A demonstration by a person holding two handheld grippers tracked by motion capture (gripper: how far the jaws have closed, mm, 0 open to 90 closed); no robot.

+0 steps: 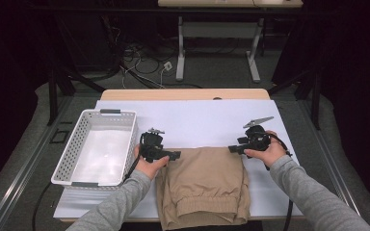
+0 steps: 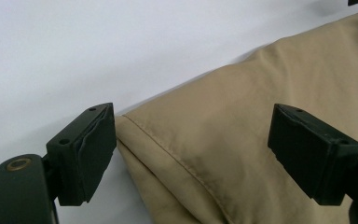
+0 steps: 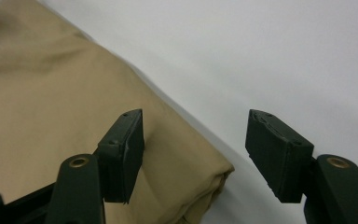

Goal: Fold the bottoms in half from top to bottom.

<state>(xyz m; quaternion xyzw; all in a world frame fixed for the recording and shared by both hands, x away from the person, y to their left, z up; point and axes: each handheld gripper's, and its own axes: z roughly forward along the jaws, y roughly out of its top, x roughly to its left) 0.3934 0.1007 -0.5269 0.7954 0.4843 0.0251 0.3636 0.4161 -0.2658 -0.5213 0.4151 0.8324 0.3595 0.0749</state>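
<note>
**Folded trousers, two grippers, basket**

Khaki trousers (image 1: 203, 185), folded, waistband at my near table edge, on the white sheet (image 1: 197, 120). Left to right I list: white basket (image 1: 72, 154), well left; left gripper (image 1: 173, 155), jaws wide, straddling the far-left corner, gripping nothing; right gripper (image 1: 234, 148), jaws parted over the far-right corner, pads clear of cloth.

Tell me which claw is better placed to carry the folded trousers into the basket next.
Left, probably. The left claw sits open at the corner of the folded tan trousers nearest the white basket. The right claw, also open, straddles the far corner, so it would have to cross the whole garment.
</note>
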